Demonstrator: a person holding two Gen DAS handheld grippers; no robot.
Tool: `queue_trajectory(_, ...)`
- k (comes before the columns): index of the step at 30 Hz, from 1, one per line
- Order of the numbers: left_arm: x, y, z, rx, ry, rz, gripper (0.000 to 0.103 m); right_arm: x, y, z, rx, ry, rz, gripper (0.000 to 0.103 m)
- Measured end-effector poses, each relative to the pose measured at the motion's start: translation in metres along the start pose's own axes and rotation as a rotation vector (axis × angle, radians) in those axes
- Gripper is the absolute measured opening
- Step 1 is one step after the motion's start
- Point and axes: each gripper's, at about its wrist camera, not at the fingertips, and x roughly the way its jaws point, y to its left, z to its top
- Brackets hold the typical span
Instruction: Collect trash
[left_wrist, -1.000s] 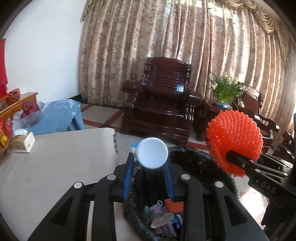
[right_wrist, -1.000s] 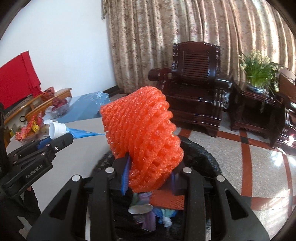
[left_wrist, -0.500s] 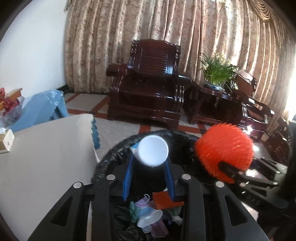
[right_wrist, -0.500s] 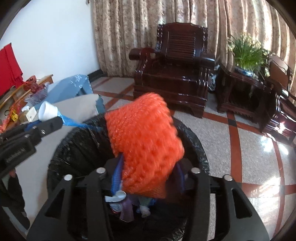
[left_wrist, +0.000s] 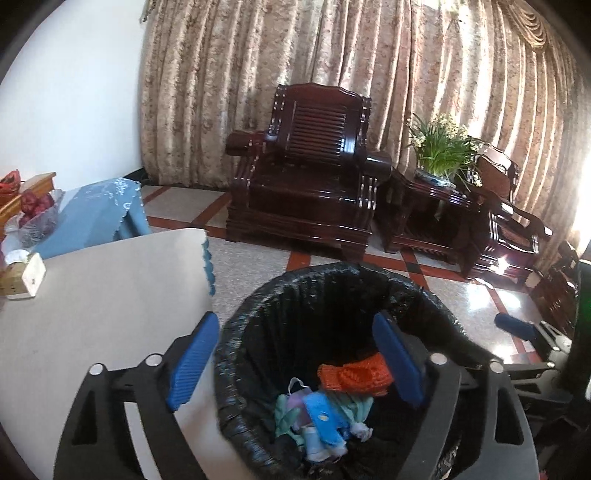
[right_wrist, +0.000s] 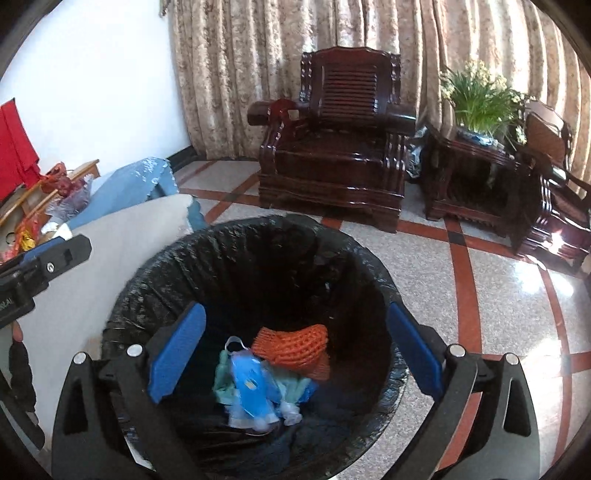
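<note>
Heavy patterned curtains (left_wrist: 369, 74) and a dark carved armchair (right_wrist: 343, 147) back a terrazzo floor with red inlay lines, and a black-lined trash bin (left_wrist: 258, 306) stands on that floor right beside the corner of the pale counter (left_wrist: 92, 295); I judge it sits there so that rubbish from the counter needs only a short carry. Both tools hang over the bin's mouth, looking down into it. The left tongs (left_wrist: 295, 365) are spread wide with nothing between the blue pads, and the right tongs (right_wrist: 295, 363) are equally wide apart and empty. At the bottom of the bin lies the trash: an orange foam net (right_wrist: 291, 349) resting against a blue tube (right_wrist: 251, 384), with crumpled greenish and lilac scraps around them. With the pads wide above the opening, both drops look complete. A small box (left_wrist: 22, 275) sits at the counter's far left edge, beside a bowl of red fruit (left_wrist: 35, 206) further back; whether either counts as trash is unclear. A sensible next move would be to lift both tools away from the bin and scan the counter for anything left.
</note>
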Motion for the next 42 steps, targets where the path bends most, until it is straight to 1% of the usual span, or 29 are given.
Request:
queue_trajectory(7, -0.041, 0.022, -0.002, -0.023, -0.013, 0.077, 0.093, -0.032, 0.029, 0.015, -0.030, -0.022, 0.116, 0.098)
queue_trajectory(15, -0.097, 0.042, -0.008, -0.050, -0.031, 0.147, 0.094, -0.074, 0.067, 0.030, -0.048, -0.041, 0.225, 0.098)
queue_trajectory(18, -0.121, 0.047, -0.008, -0.052, -0.048, 0.185, 0.094, -0.087, 0.080, 0.036, -0.063, -0.052, 0.259, 0.098)
queue_trajectory(24, -0.157, 0.054, -0.008, -0.077, -0.077, 0.233, 0.095, -0.116, 0.106, 0.045, -0.123, -0.094, 0.281, 0.098)
queue_trajectory(27, -0.174, 0.055, -0.006, -0.080, -0.096, 0.258, 0.095, -0.127, 0.113, 0.048, -0.136, -0.105, 0.292, 0.098)
queue_trajectory(30, -0.188, 0.056, -0.003, -0.089, -0.117, 0.265, 0.095, -0.133, 0.118, 0.050, -0.147, -0.105, 0.297, 0.098)
queue_trajectory(36, -0.207, 0.056, -0.003, -0.086, -0.150, 0.277, 0.095, -0.145, 0.126, 0.053, -0.179, -0.115, 0.304, 0.098)
queue_trajectory(42, -0.215, 0.055, -0.002, -0.081, -0.159, 0.285, 0.095, -0.151, 0.131, 0.054, -0.195, -0.123, 0.305, 0.098)
